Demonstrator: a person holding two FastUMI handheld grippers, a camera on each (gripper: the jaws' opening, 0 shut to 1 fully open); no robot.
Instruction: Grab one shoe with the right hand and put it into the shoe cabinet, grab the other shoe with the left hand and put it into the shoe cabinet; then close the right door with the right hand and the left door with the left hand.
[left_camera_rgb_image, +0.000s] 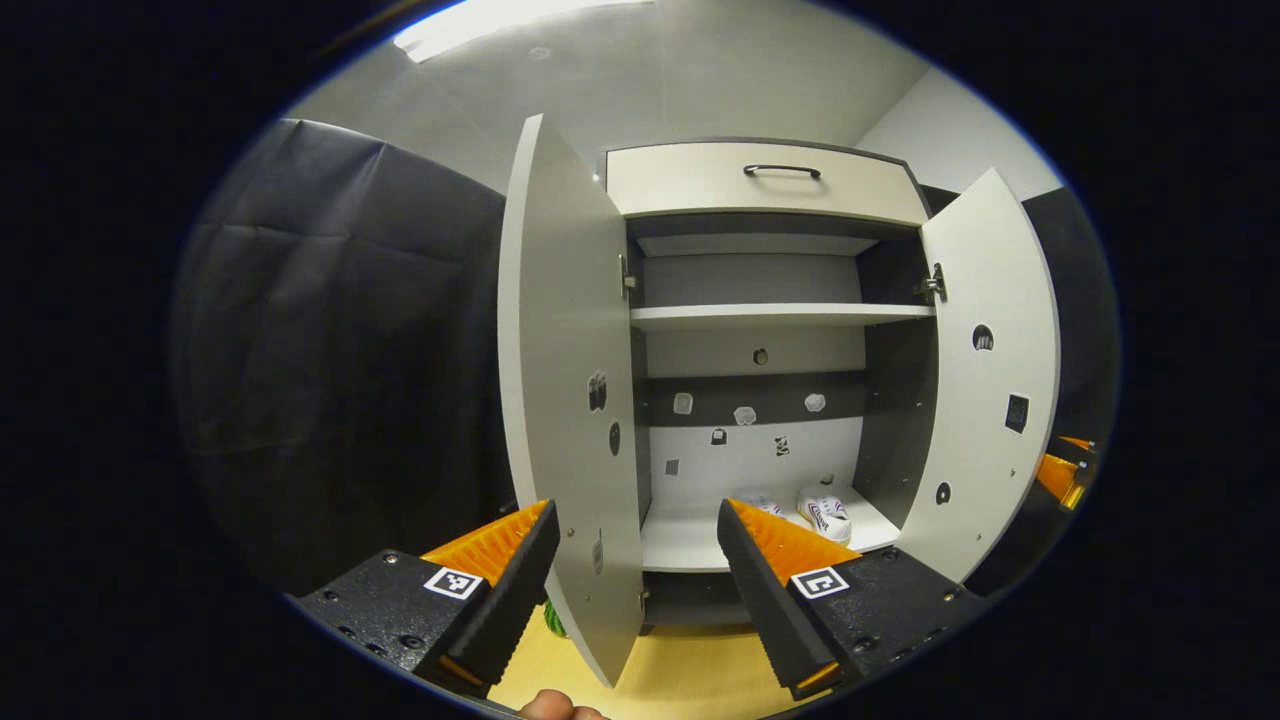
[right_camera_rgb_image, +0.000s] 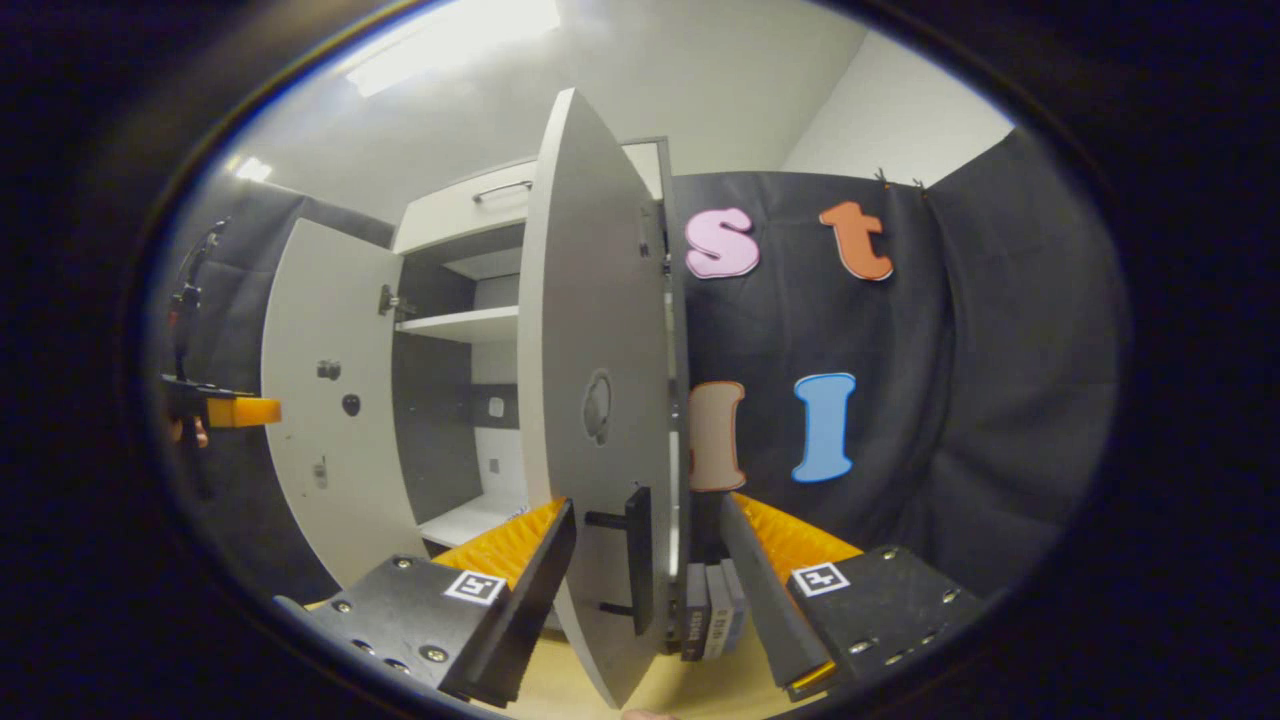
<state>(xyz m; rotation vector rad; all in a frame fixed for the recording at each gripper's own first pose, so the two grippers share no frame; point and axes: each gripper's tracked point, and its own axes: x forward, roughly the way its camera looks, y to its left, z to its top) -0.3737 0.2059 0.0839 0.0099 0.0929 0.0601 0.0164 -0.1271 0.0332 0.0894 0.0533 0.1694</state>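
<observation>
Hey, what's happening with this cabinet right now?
A person is putting shoes away with a gripper in each hand. The white shoes already sit on the bottom shelf of the shoe cabinet, and both doors stand open. The right gripper is open, with the edge of the right door and its handle between its fingers. The left gripper is open too, straddling the edge of the left door. Neither door is closed yet.
</observation>
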